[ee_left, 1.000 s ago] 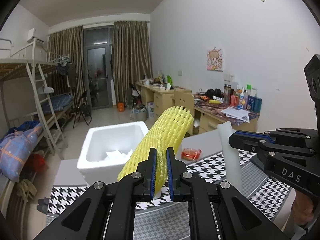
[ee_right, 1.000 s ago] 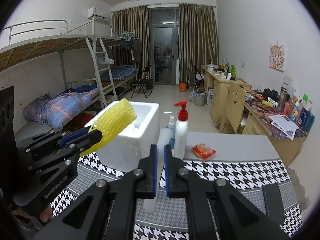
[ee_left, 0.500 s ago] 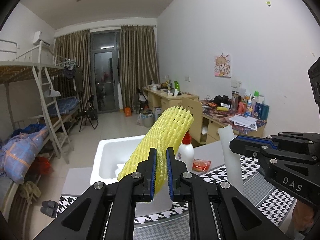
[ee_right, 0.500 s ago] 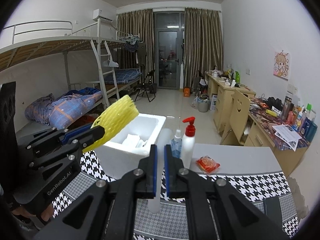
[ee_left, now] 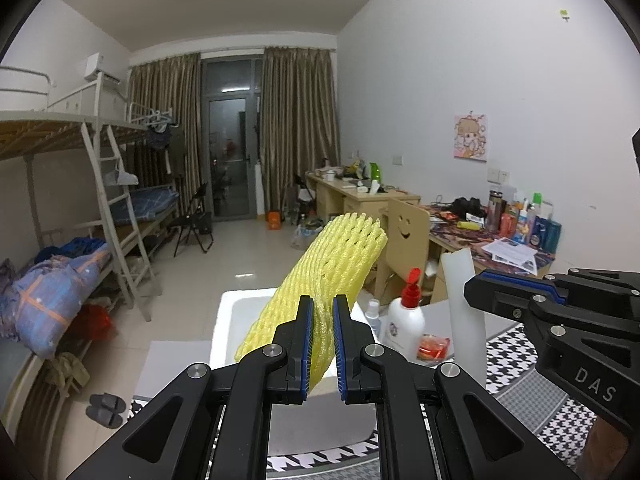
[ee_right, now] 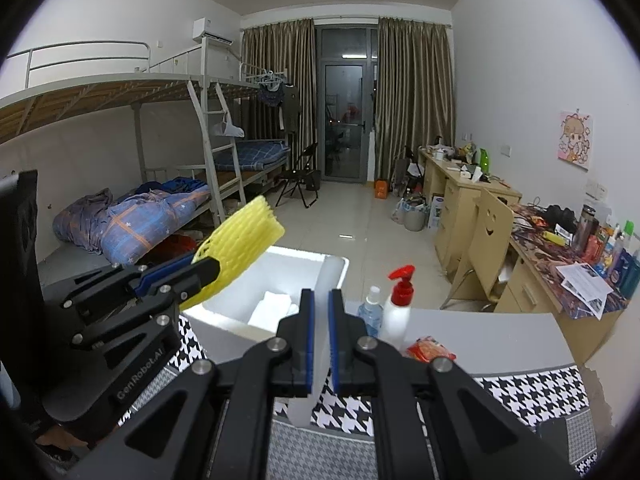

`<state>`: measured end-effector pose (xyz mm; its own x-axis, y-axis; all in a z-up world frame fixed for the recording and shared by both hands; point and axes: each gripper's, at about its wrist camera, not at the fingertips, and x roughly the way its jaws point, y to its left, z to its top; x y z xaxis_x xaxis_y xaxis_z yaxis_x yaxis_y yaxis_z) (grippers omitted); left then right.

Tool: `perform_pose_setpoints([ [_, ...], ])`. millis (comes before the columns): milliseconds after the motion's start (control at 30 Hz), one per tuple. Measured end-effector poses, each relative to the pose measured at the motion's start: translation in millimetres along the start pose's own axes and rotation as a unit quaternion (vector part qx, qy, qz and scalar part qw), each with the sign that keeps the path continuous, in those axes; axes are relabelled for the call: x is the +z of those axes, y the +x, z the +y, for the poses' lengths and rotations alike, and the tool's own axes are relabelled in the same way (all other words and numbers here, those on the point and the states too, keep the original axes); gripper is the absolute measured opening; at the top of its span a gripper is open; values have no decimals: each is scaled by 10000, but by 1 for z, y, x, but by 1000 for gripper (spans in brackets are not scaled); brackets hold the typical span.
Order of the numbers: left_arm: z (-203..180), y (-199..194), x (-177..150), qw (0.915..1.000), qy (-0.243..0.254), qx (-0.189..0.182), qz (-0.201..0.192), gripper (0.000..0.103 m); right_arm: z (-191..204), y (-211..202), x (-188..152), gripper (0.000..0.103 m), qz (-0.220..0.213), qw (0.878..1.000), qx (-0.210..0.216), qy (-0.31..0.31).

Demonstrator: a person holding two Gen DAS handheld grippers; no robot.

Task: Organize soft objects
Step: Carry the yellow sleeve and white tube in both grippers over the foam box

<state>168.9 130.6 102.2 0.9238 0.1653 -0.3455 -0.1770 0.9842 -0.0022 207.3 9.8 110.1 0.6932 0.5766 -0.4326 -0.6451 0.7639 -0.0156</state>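
Note:
My left gripper (ee_left: 320, 344) is shut on a yellow foam net sleeve (ee_left: 332, 264), which sticks up and forward over the white foam box (ee_left: 236, 320). My right gripper (ee_right: 320, 344) is shut on a thin white foam sheet (ee_right: 327, 280), held upright just in front of the white foam box (ee_right: 308, 260). In the right wrist view the left gripper (ee_right: 208, 270) with the yellow sleeve (ee_right: 240, 236) hangs over the box's left rim. In the left wrist view the right gripper (ee_left: 476, 284) grips the white sheet (ee_left: 464, 304) to the right. White foam pieces (ee_right: 272, 308) lie inside the box.
A white pump bottle with a red top (ee_right: 398, 308), a small clear bottle (ee_right: 370, 312) and a red packet (ee_right: 430, 350) stand on the grey table (ee_right: 480, 336) right of the box. A houndstooth mat (ee_right: 520, 396) covers the near part. Bunk beds left, desks right.
Both grippers have risen and drawn back a little with their foam pieces. The foam box sits lower in both views and the bottles have come into the left wrist view.

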Motion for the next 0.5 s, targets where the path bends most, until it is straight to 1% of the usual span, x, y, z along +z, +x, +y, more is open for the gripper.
perform_pose_setpoints([
  [300, 10, 24, 3, 9996, -77, 198, 171, 11, 3, 18, 10, 9, 44, 10000, 27, 4],
  [500, 10, 40, 1, 9992, -27, 238, 332, 11, 3, 29, 16, 9, 111, 9999, 7, 18],
])
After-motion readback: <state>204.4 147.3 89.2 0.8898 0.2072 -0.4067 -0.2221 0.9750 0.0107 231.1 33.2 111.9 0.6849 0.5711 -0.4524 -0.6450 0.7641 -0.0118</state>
